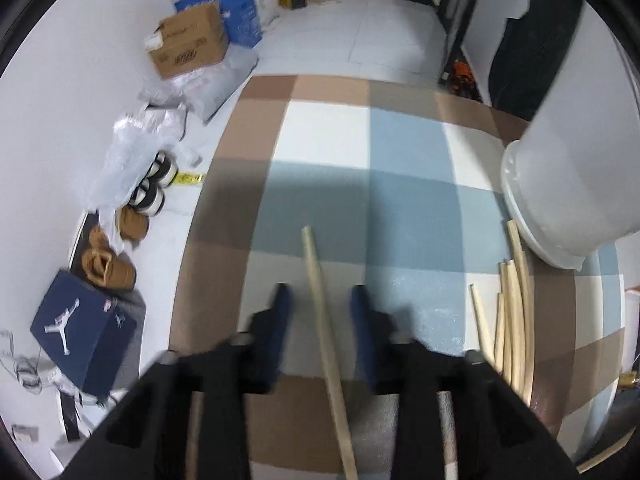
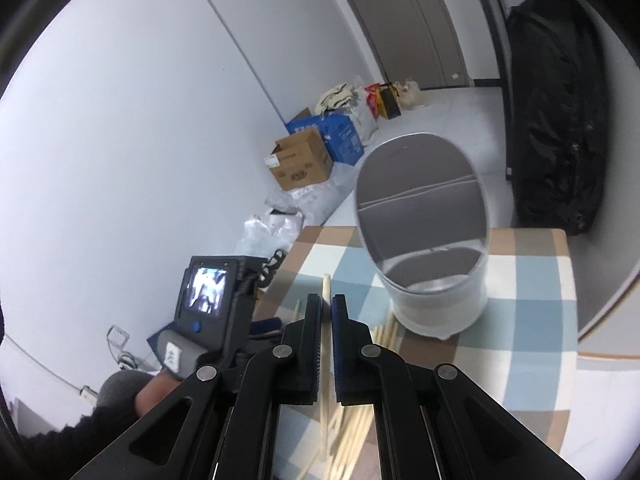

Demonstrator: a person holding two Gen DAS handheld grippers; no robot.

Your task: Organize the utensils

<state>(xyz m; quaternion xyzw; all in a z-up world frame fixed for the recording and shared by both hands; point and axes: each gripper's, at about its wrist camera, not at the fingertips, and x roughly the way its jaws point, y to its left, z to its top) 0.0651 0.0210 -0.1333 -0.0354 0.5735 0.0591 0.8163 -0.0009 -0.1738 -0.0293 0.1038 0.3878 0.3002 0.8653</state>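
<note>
Straddling a single chopstick (image 1: 310, 248) with the left tongs (image 1: 320, 300), holding them apart with a clear gap on either side of it, not pinching it yet. Pinching a second chopstick (image 2: 326, 280) in the right tongs (image 2: 327, 300), closing them down to a slit around it, showing only its tip beyond the fingertips and trailing the rest back beneath them. Judging both as thin, stiff, light sticks of pale wood, smooth and round, so probably rolling or swivelling in a loose pinch. Advising a hold near the middle of the length, square across it, squeezing firmly enough to stop it pivoting without bending it. Noting the loose pile of chopsticks (image 1: 514, 320) lying well to the right of the left tongs, and below and just right of the right tongs. Placing the white holder (image 2: 420, 240) ahead and to the right of the right tongs, showing its open mouth and a divider inside; far right of the left tongs too, near the pile's far end. Resting all of it on the checked cloth of the worktop (image 1: 320, 140)
</note>
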